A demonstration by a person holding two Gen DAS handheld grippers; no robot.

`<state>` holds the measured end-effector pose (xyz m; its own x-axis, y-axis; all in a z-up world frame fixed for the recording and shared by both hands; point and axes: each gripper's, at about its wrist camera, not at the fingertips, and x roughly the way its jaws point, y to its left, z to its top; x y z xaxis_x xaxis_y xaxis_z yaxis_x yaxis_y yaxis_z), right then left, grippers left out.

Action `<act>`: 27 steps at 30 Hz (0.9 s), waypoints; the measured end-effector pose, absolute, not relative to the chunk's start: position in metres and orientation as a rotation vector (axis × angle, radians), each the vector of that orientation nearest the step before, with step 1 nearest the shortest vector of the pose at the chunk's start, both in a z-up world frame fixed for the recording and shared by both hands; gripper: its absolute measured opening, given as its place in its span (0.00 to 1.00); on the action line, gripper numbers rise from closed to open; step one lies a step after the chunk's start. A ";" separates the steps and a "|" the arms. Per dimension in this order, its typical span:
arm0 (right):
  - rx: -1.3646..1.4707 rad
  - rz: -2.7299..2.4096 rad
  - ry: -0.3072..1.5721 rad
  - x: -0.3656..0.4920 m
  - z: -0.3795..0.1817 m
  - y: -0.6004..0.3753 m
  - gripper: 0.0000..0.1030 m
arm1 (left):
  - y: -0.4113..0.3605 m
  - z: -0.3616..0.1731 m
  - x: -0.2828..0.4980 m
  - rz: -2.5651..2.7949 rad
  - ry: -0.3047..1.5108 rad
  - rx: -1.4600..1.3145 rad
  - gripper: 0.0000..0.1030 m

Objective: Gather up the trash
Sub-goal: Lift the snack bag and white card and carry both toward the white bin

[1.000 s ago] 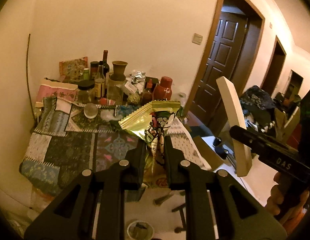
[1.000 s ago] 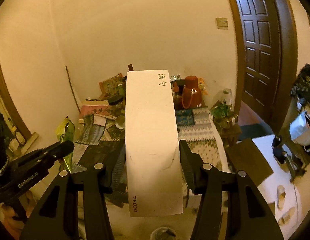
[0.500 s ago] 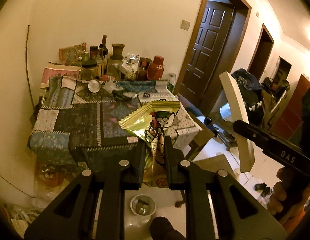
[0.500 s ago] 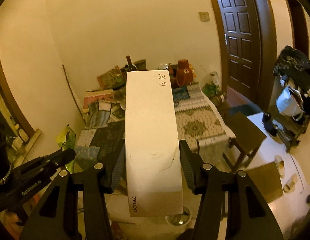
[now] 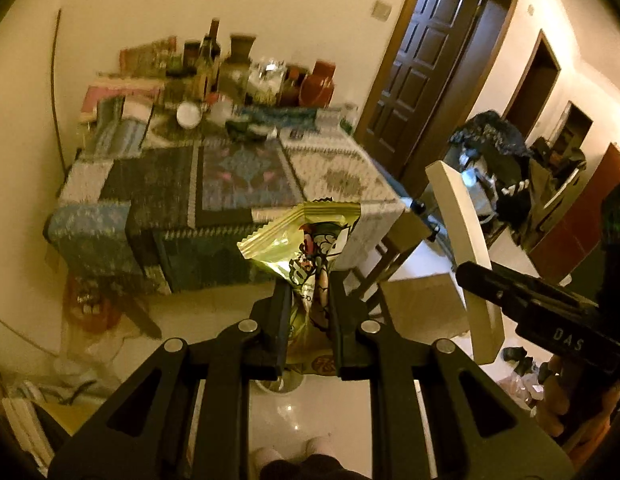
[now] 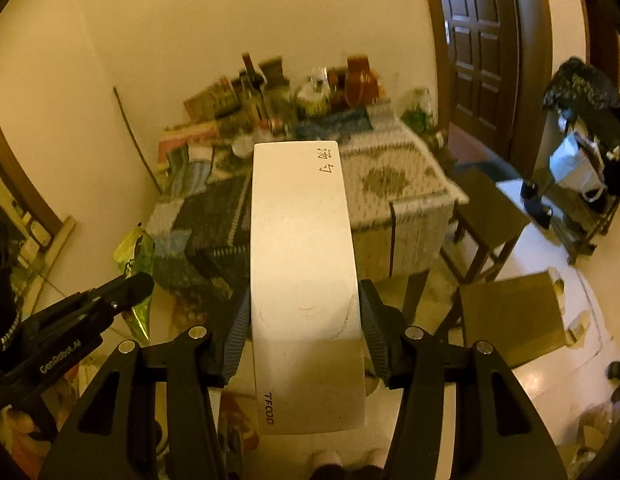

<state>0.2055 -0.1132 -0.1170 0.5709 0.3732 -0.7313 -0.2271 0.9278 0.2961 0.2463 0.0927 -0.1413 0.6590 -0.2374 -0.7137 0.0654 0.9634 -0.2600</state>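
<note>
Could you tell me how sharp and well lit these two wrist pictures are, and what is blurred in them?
Left wrist view: warm amber light, the table and its bottles smeared by motion, the left tool and its snack bag crisp, straight edges bowed by the fisheye. Right wrist view: the same amber cast, the white packet in the right tool sharp, the background soft.

The long white packet (image 6: 306, 280) has the black letters "TFOOD" near its low end, at about 6 o'clock. Near its top, at about 1 o'clock, are two hand-written Chinese signs, "汤勺". The black left tool (image 6: 140, 280) at 8 o'clock says "GenRobot.AI" in white on its side. The black right tool (image 5: 469, 276) at 4 o'clock says "DAS". The yellow snack bag (image 5: 310, 240) has print too blurred to read.
</note>
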 end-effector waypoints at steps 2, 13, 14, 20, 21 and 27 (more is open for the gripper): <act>0.171 0.361 0.940 0.208 -0.139 -0.116 0.47 | 0.088 -0.164 0.253 -0.157 0.877 -0.224 0.16; 0.099 0.429 1.164 0.224 -0.276 -0.115 0.47 | 0.056 -0.310 0.281 -0.114 1.059 -0.270 0.16; 0.087 0.435 1.181 0.226 -0.289 -0.114 0.47 | 0.054 -0.325 0.284 -0.107 1.076 -0.274 0.16; 0.048 0.421 1.289 0.235 -0.385 -0.111 0.47 | 0.055 -0.423 0.291 -0.049 1.191 -0.302 0.16; 0.045 0.413 1.303 0.238 -0.398 -0.109 0.47 | 0.056 -0.436 0.291 -0.042 1.207 -0.311 0.16; 0.074 0.410 1.411 0.244 -0.480 -0.098 0.47 | 0.067 -0.524 0.291 0.022 1.313 -0.353 0.16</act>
<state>0.2436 -0.0978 -0.4796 0.1013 0.3207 -0.9417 -0.2333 0.9279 0.2909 0.2908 0.0669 -0.5244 0.2625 -0.1824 -0.9475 -0.2134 0.9467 -0.2414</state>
